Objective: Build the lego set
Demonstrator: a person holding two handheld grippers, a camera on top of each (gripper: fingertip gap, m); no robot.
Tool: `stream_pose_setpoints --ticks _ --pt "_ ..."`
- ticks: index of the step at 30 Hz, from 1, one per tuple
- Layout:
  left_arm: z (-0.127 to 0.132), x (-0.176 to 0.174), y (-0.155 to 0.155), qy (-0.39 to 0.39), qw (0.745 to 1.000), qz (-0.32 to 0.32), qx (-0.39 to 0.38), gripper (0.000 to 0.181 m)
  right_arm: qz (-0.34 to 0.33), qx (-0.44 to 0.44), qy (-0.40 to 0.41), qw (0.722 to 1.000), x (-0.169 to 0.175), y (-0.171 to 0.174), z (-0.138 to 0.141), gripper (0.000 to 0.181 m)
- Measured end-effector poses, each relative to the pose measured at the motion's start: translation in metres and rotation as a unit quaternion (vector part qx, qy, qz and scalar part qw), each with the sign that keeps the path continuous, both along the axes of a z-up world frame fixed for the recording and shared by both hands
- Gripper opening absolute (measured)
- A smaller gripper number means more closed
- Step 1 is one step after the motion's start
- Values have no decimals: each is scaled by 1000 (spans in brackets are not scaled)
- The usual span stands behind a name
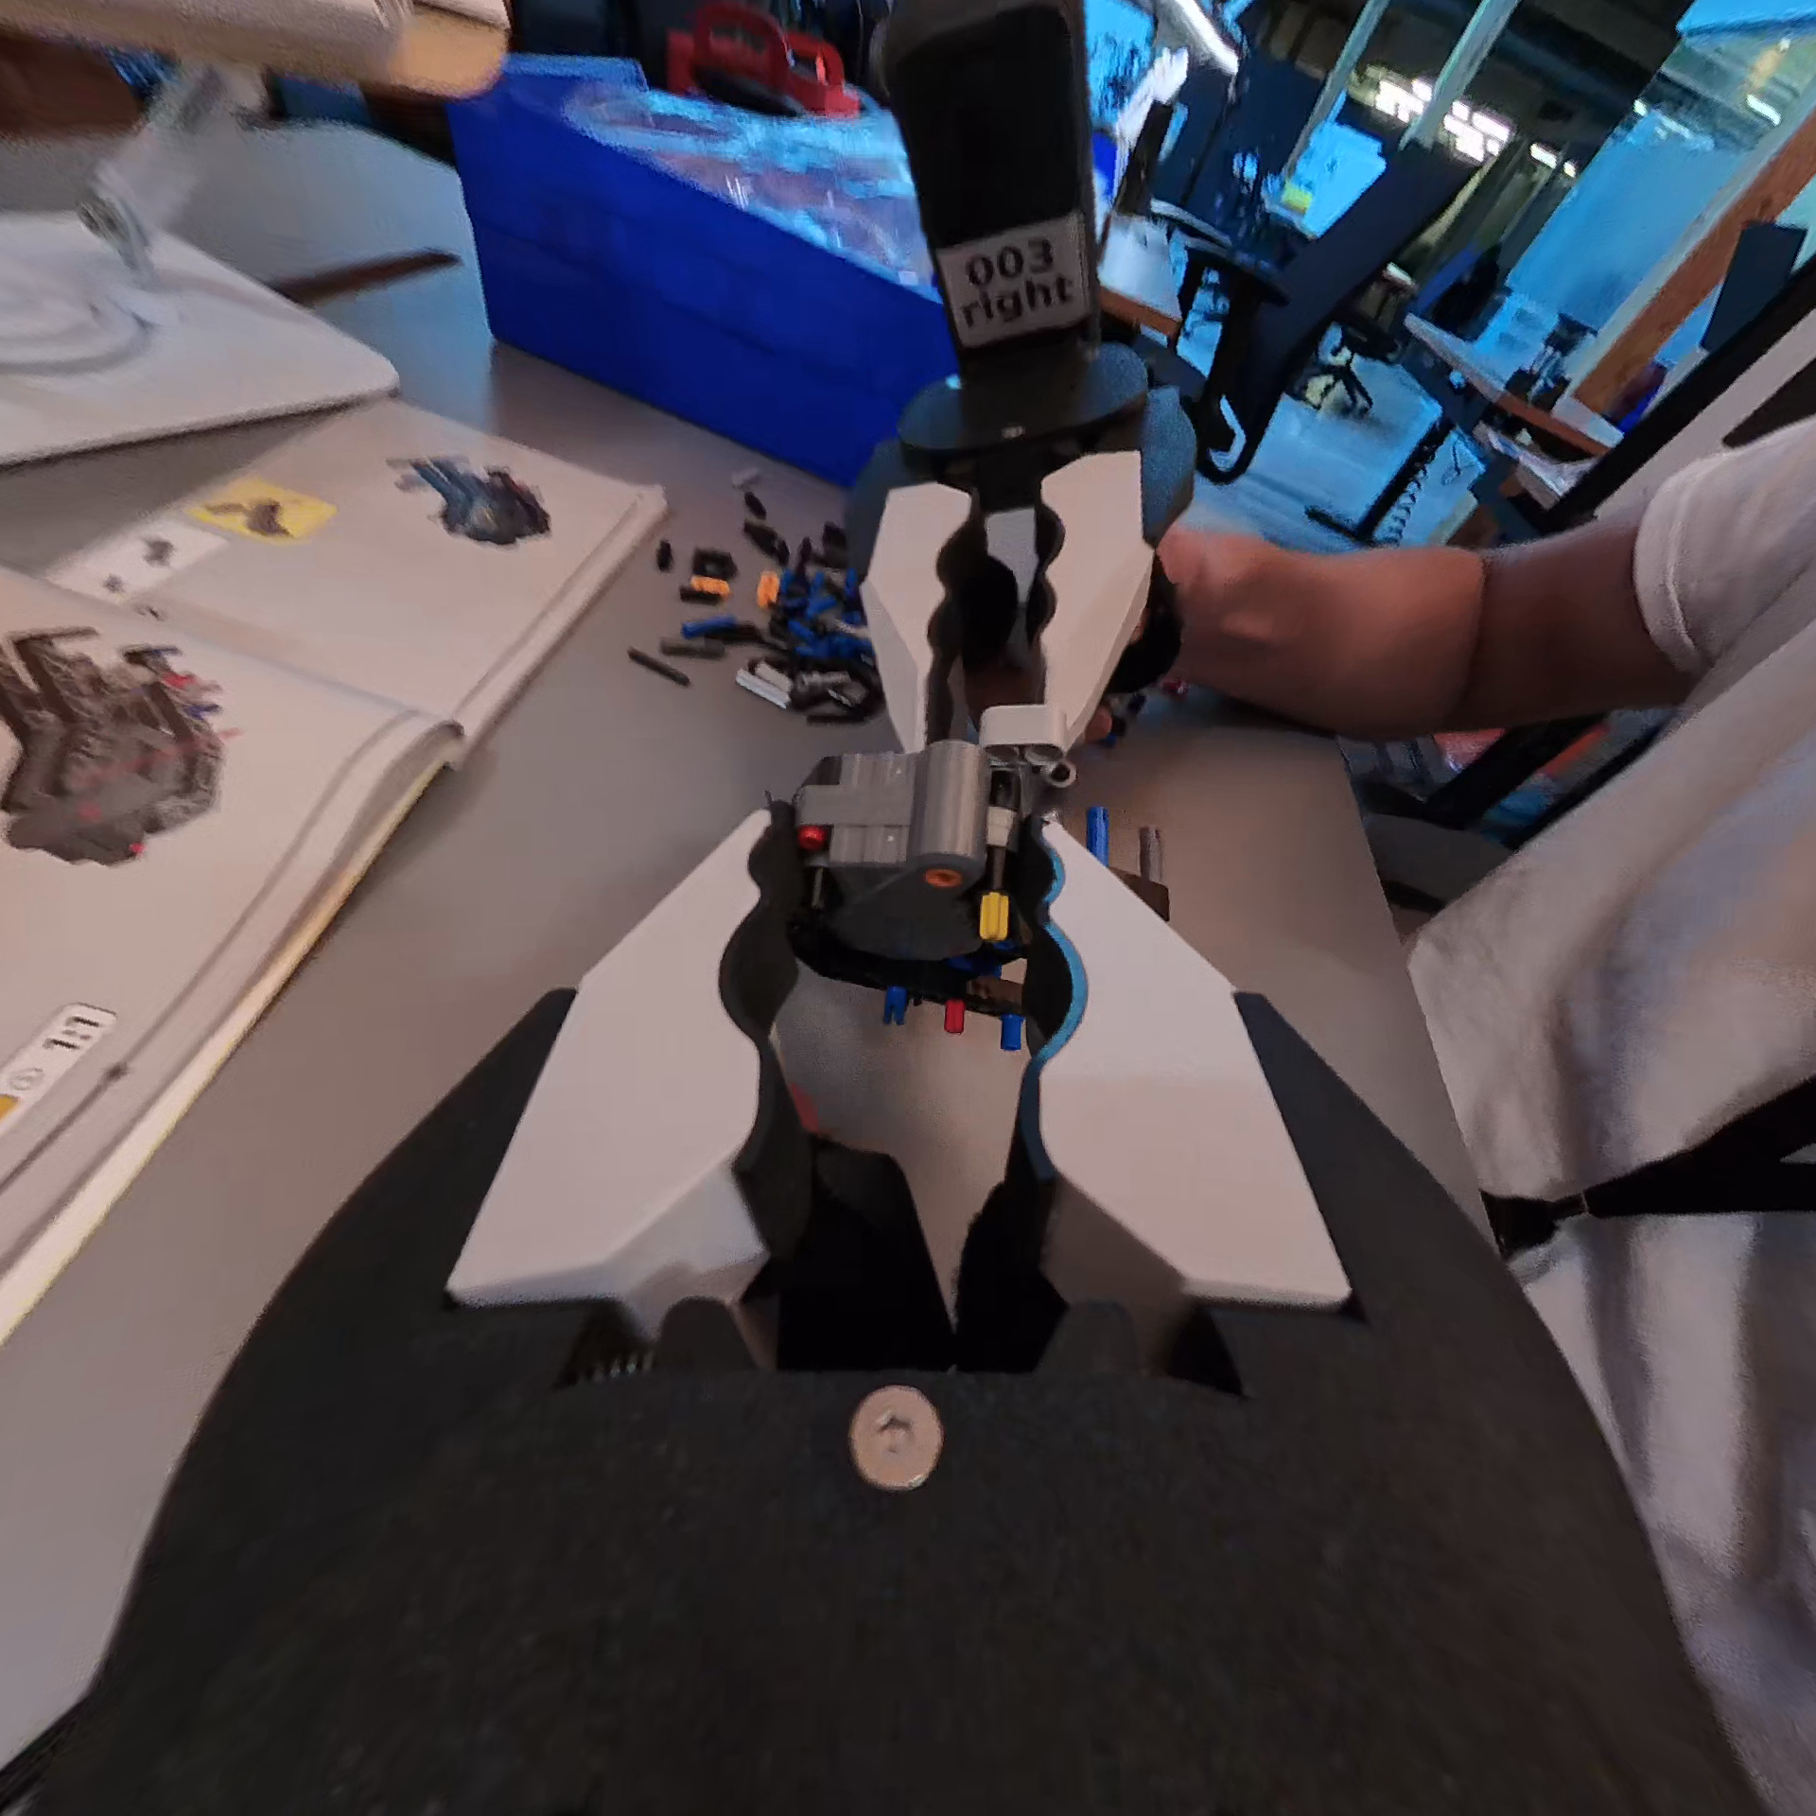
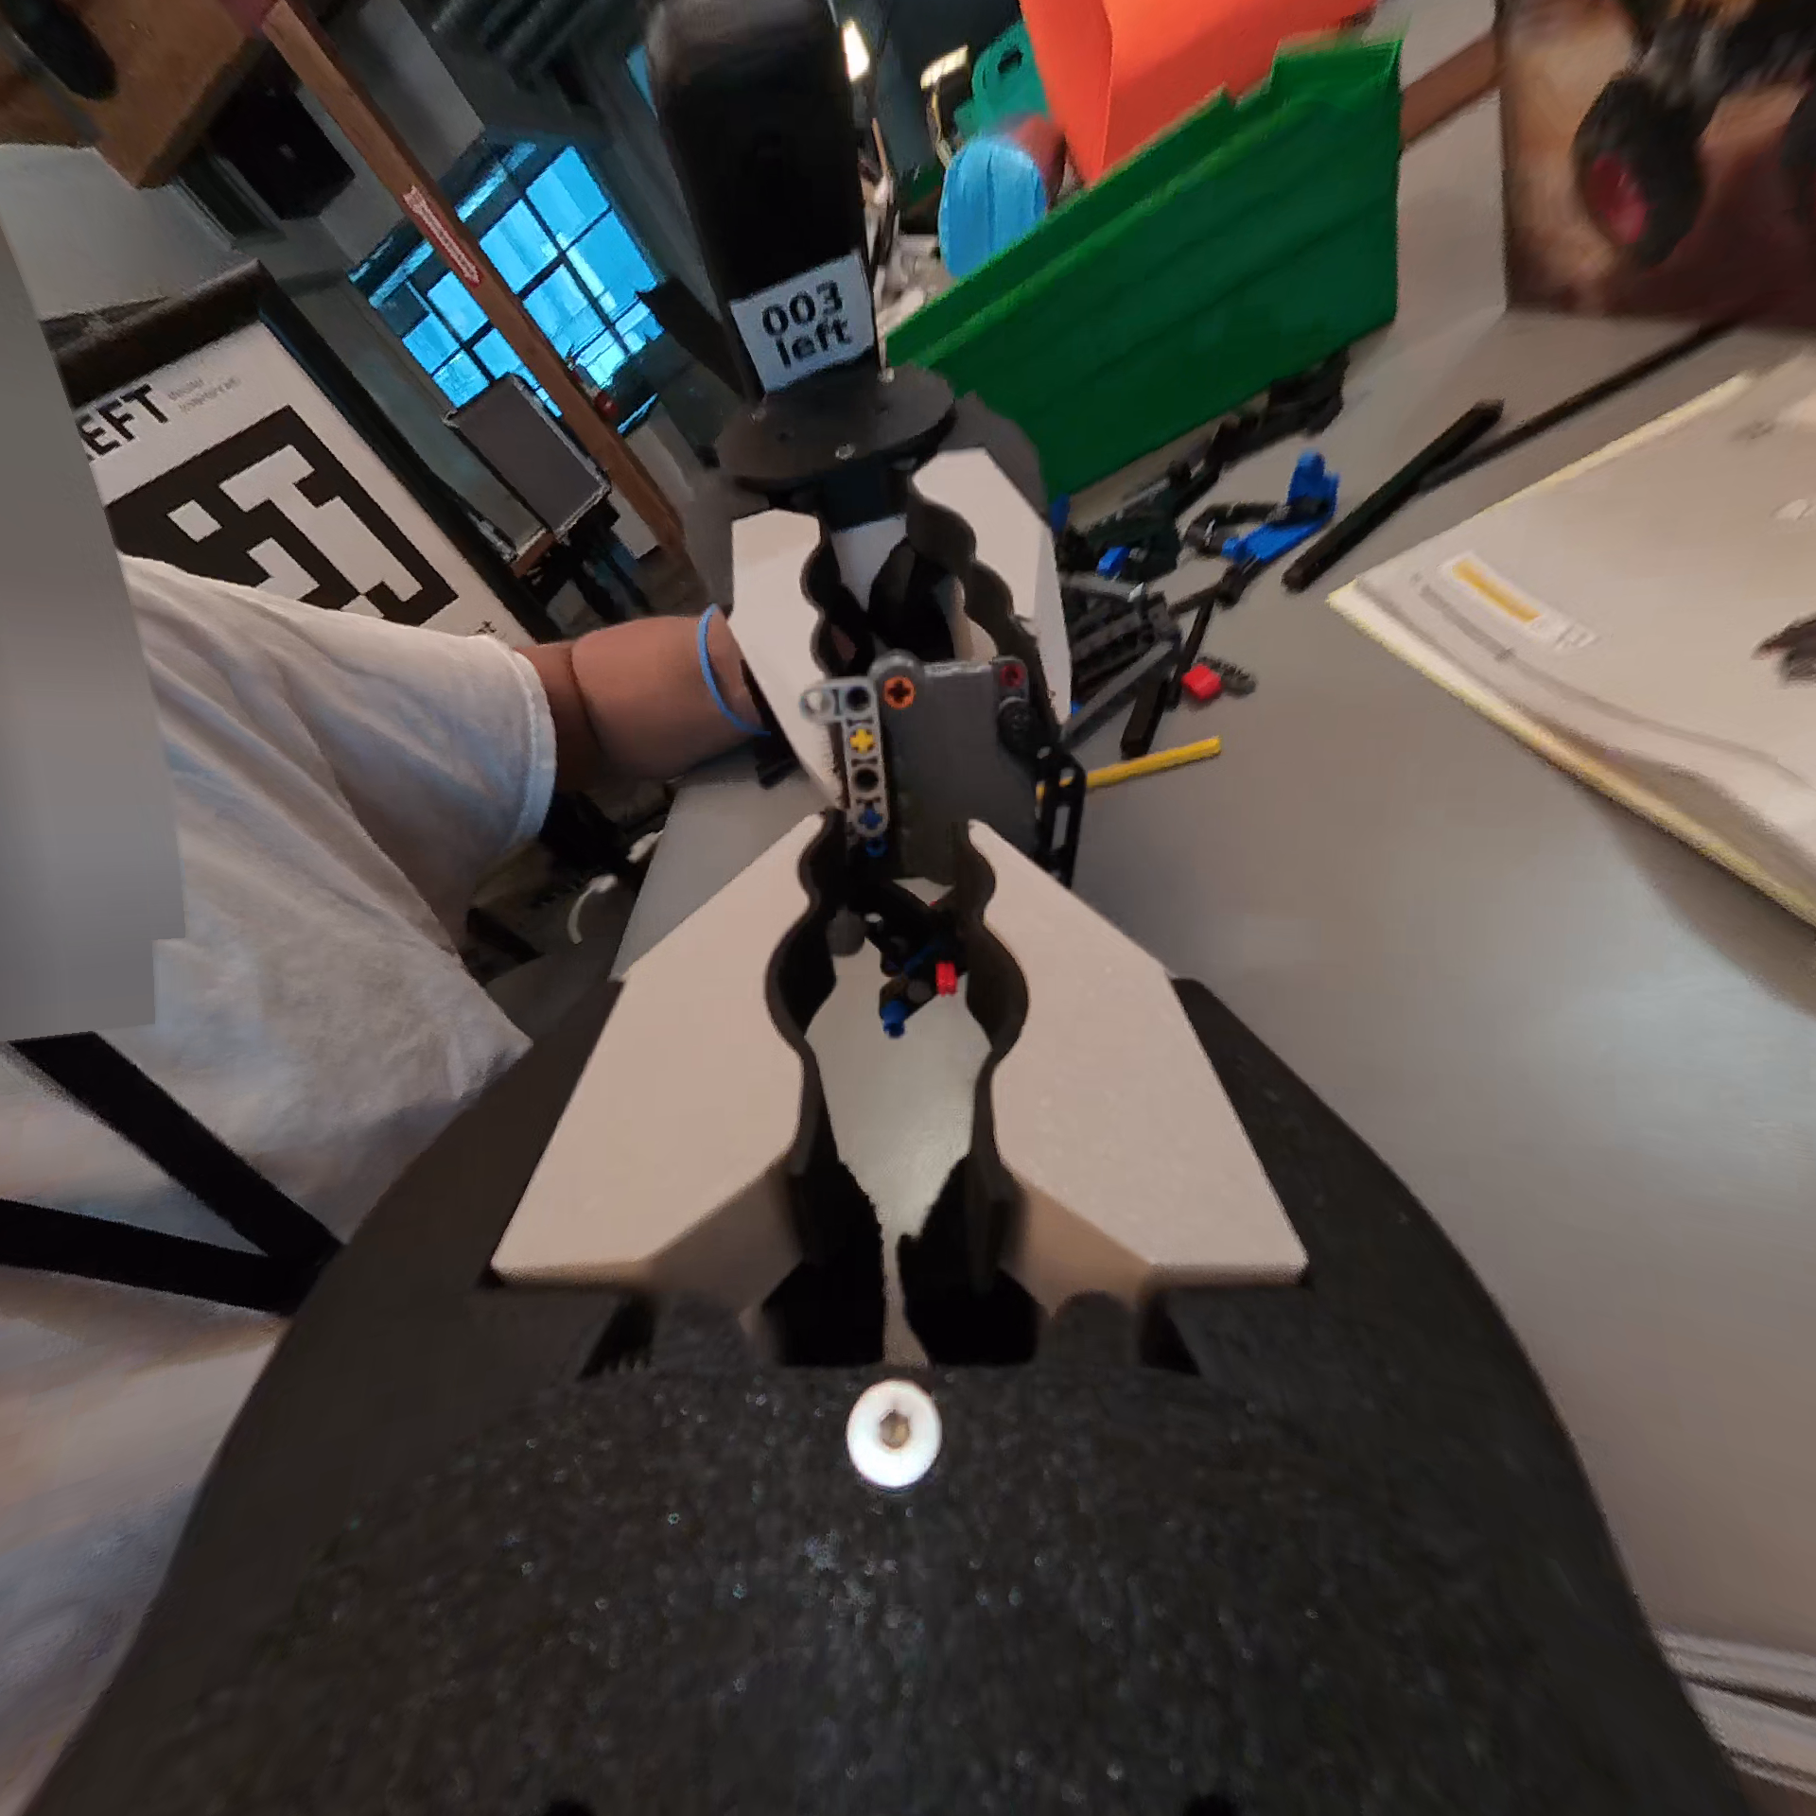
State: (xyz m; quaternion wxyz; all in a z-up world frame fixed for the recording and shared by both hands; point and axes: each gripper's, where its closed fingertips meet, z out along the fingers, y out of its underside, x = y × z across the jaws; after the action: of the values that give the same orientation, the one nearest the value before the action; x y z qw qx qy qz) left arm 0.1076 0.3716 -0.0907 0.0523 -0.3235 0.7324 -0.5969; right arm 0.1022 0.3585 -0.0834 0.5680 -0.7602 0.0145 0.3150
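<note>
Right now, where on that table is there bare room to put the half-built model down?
Bare grey table lies between the open instruction book and the claws. Another strip runs between the book and the left claw. It is crowded around the loose pieces by the blue bin.

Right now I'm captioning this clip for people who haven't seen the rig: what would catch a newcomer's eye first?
First, the grey lego assembly held in mid-air over the table, gripped from opposite ends by the left gripper and the right gripper, which face each other. Next, the scatter of small loose pieces on the grey table beyond it, beside an open instruction booklet. Behind stands a blue bin.
</note>
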Motion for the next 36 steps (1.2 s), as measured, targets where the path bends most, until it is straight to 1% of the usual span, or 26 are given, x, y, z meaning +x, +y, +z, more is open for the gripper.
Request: stream_pose_setpoints --ticks 3,5,8,10,12,13,14,16,18,20,23,24,28,31,36 --pt "15 4 9 -21 999 22 -27 42 -30 38 -56 997 6 -4 17 26" --pt "25 5 12 -31 998 25 -54 42 -48 65 -85 993 5 -5 29 27" --pt "29 7 14 -45 997 33 -57 42 -78 78 -170 979 -5 -2 36 34" --pt "27 9 12 -59 996 47 -40 42 -121 45 -234 963 -4 3 29 38" --pt "26 13 11 -66 995 70 -25 42 -160 -4 -300 940 -1 8 19 58" --pt "26 15 10 -66 994 85 -25 42 -178 -16 -332 926 0 10 17 62" --pt "24 17 9 -61 993 101 -22 42 -197 -20 -360 912 1 12 16 60" --pt "21 22 7 -55 989 134 -11 42 -209 -40 -410 887 0 14 10 54" --pt "19 24 4 -58 986 158 -2 42 -241 -44 -448 860 7 15 11 50" --pt "19 25 1 -58 982 178 2 42 -272 -43 -481 832 15 13 15 38" --pt "20 25 -2 -57 977 203 -9 42 -291 -47 -522 800 18 12 17 35" --pt "21 25 -2 -58 976 208 -11 42 -293 -47 -531 794 19 12 18 34" --pt "19 24 -2 -45 977 207 -30 41 -288 -55 -523 801 18 11 16 33" --pt "21 24 -4 -47 977 204 -38 41 -290 -59 -530 795 17 10 17 33" --pt "19 26 -2 -44 979 195 -35 42 -276 -53 -521 806 19 12 15 34"
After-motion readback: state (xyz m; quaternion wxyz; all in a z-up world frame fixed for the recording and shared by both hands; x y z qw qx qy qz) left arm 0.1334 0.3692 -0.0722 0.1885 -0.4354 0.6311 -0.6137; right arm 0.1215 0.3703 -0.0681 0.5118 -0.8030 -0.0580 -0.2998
